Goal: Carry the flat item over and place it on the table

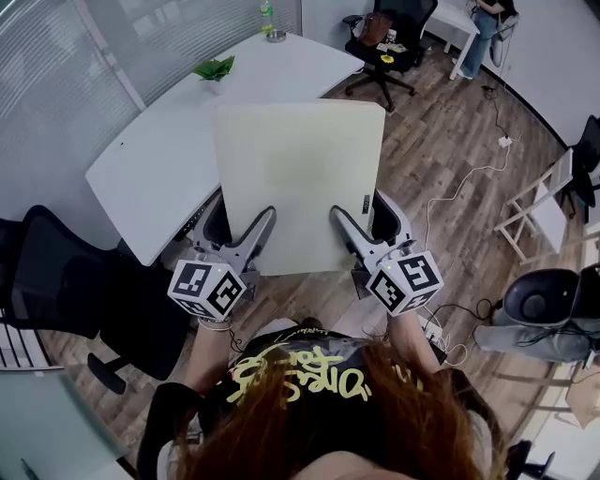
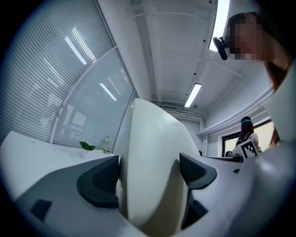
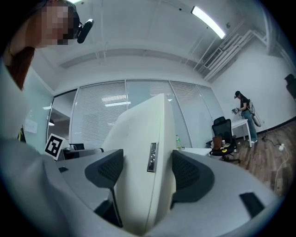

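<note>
1. Flat cream-white rectangular panel (image 1: 300, 183), count one: held off any surface, broad face up toward the head view, far part overlapping the near rim of the long white curved-edge table (image 1: 155, 159); not yet set down
2. Left gripper (image 1: 251, 236), count one: clamped on the panel's near edge, left of centre, dark pads against both faces
3. Right gripper (image 1: 349, 234), count one: likewise closed on the same edge, right of centre; small metallic strip (image 3: 151, 157) showing on the panel's thin edge between the pads
4. Step in hand, as judged: carry to the table. Keep both grips firm and level with each other so nothing twists; advance until most of the panel lies over the tabletop; lower the far edge first, then the near; release only once supported; steer clear of item 5
5. Small green potted plant (image 1: 216, 69), one, and green bottle (image 1: 267, 17), one, both toward the table's far end
6. Black office chairs, two plainly in view: one at left beside the table (image 1: 56, 277), one beyond its far end (image 1: 384, 42)
7. Standing person (image 1: 483, 33), one, at the room's far side
</note>
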The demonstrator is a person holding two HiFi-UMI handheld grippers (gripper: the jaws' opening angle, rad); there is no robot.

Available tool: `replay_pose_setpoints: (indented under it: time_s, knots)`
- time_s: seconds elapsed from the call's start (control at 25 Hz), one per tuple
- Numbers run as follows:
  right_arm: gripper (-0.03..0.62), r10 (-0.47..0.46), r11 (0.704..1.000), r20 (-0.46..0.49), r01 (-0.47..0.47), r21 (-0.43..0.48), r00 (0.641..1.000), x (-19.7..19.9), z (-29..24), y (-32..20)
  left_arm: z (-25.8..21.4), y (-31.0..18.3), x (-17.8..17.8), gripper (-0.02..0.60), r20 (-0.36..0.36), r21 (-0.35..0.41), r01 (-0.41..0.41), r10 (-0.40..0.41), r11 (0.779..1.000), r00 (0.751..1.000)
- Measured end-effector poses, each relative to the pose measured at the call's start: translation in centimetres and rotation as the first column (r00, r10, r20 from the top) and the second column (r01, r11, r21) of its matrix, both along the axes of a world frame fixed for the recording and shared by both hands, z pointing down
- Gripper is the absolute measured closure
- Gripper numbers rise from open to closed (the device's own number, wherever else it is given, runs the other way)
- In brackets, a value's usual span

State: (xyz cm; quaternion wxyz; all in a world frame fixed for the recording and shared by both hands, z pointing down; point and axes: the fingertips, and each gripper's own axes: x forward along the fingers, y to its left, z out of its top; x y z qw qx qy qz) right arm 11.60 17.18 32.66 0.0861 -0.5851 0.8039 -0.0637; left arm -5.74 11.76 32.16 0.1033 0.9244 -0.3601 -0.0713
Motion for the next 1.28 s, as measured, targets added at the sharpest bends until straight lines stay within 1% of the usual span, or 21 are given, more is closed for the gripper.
replay_pose_setpoints:
  time_s: [0.32, 0.64, 0.96, 1.16, 1.28]
  knots:
    - [0.258, 0.010, 1.000, 0.003, -0.010, -0.012, 1.000, 1.0, 0.0, -0.3, -0.1, -0.5, 1.0, 0.176, 0.003, -0.003, -0.013, 0.013, 1.000, 1.000]
    - [0.258, 0.001, 1.000, 0.006, 0.000, -0.007, 1.000, 0.9, -0.2, -1.2, -0.4, -1.3, 1.0, 0.176, 0.008, 0.004, -0.004, 0.004, 1.000, 1.000]
    - [0.258, -0.003, 1.000, 0.004, 0.003, 0.001, 1.000, 1.8, -0.3, -1.7, -0.5, -1.7, 1.8, 0.176, 0.007, 0.014, 0.002, -0.002, 1.000, 1.000]
    - [0.258, -0.014, 1.000, 0.003, 0.014, -0.004, 1.000, 2.0, -0.2, -2.3, -0.4, -2.1, 2.0, 0.176, 0.007, 0.009, 0.012, -0.012, 1.000, 1.000]
    - [0.258, -0.023, 1.000, 0.004, 0.023, -0.014, 1.000, 1.9, 0.1, -3.1, 0.0, -2.8, 1.8, 0.176, 0.006, -0.006, 0.022, -0.022, 1.000, 1.000]
